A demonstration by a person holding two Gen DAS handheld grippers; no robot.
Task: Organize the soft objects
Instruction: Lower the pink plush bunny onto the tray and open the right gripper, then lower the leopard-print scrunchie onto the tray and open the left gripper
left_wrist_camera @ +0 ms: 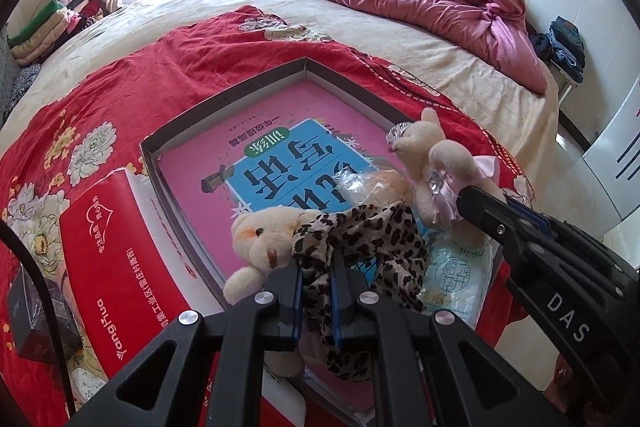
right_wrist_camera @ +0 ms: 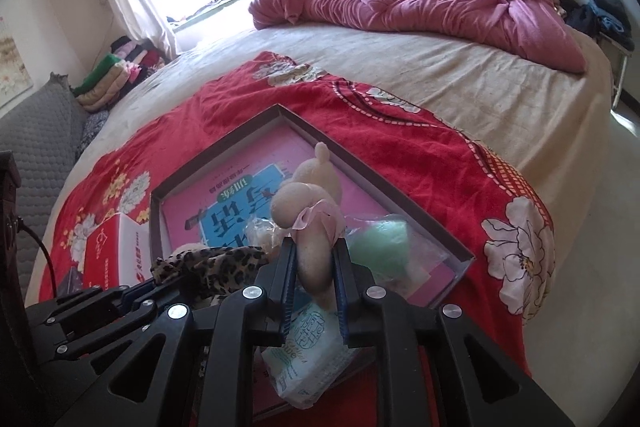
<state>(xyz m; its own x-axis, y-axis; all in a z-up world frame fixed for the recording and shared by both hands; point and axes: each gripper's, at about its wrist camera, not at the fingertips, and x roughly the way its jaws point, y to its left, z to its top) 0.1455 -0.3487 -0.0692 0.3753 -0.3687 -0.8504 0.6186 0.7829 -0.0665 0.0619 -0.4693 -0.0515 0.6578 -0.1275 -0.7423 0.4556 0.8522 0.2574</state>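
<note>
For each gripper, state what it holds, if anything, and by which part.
The left gripper is shut on the leopard-print scarf of a cream teddy bear. The right gripper grips a second cream plush toy by its lower body, below its pink ruffle.

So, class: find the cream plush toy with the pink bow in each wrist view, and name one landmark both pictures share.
Left wrist view: the plush toy with the pink bow sits at centre right, above the box's near right edge, with the right gripper reaching it from the right.
Right wrist view: it stands at centre, seen from behind, between the gripper's fingers.
Shared landmark: the pink and blue book in the shallow box.
</note>
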